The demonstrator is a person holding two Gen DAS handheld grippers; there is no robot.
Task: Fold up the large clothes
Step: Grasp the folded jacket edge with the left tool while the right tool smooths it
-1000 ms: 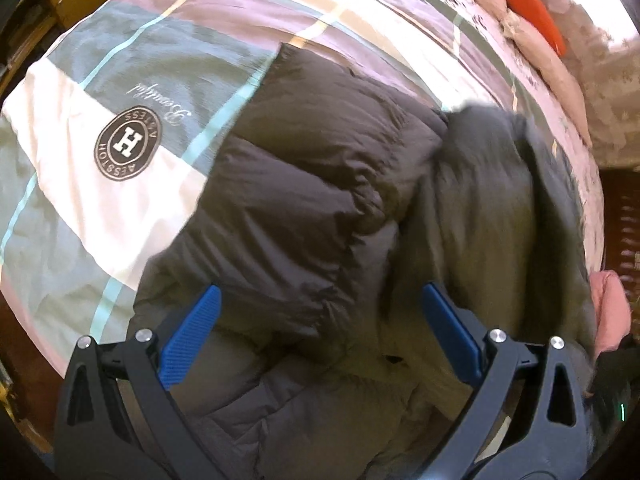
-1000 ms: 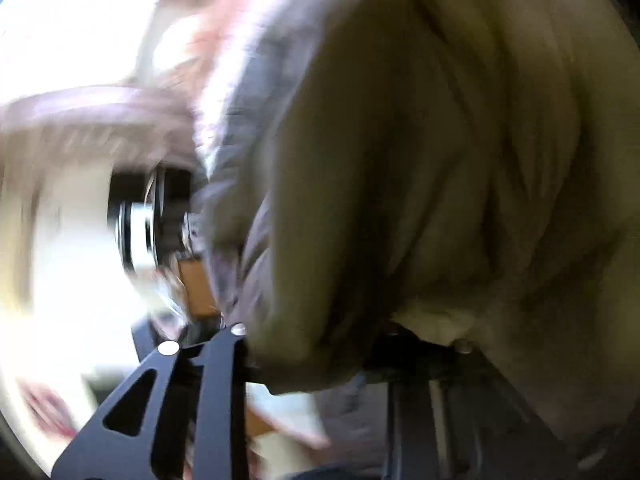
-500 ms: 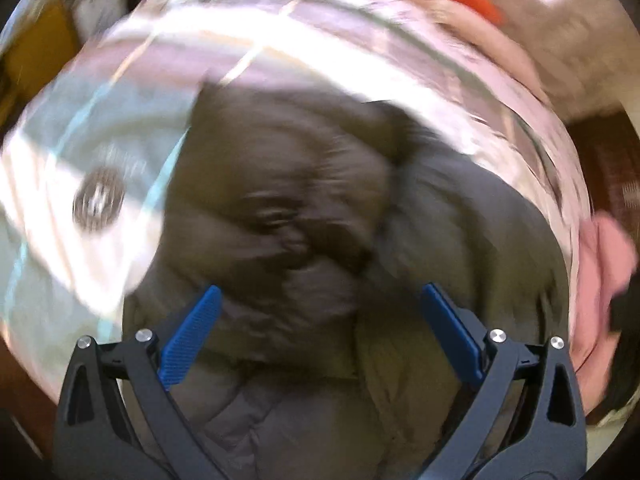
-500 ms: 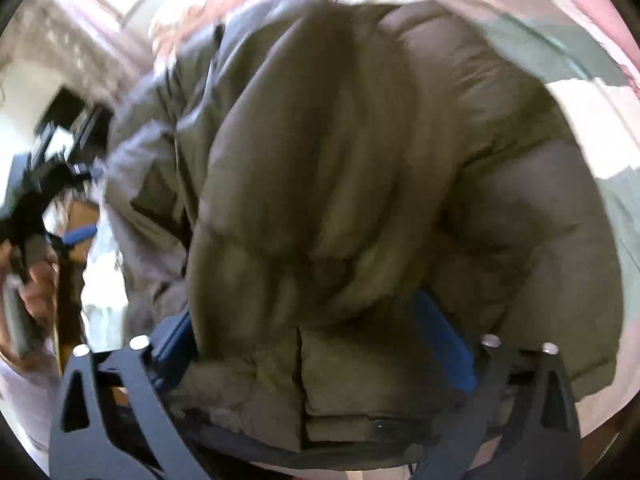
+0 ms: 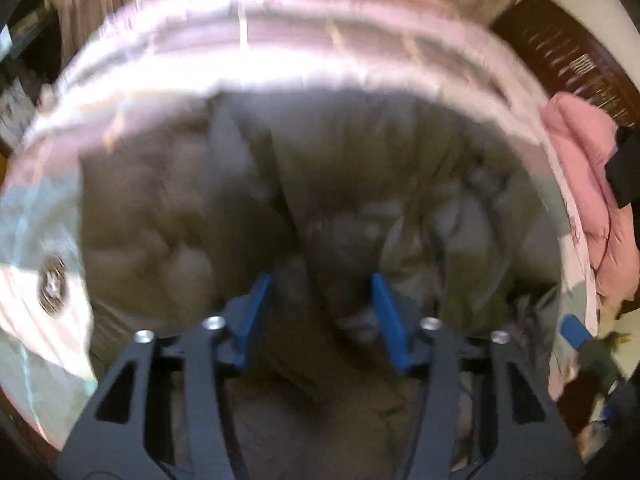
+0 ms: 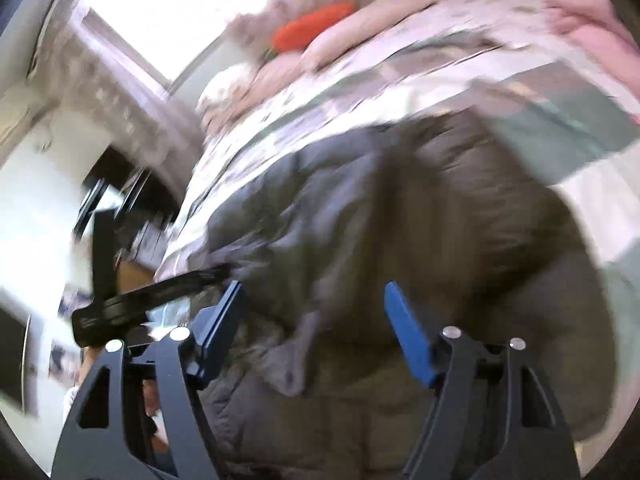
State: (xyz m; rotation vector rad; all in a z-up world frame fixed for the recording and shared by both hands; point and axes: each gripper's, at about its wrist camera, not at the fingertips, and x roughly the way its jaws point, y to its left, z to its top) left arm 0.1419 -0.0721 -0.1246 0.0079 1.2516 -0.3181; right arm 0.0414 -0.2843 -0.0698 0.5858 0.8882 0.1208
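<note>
Dark puffer jacket (image 5: pixel 320 200) lying bunched on the patchwork bedspread (image 5: pixel 280 48), filling most of its near half and reaching close to the near edge. Left gripper (image 5: pixel 322 312): blue pads partly closed around a raised fold of the jacket (blur hides whether they actually pinch it). Right gripper (image 6: pixel 316 320): pads spread apart, released, poised over the jacket's padded front. Pink garment (image 5: pixel 588 184) heaped at the bedspread's right edge; orange carrot-shaped cushion (image 6: pixel 312 30) at the far edge among the pillows.
</note>
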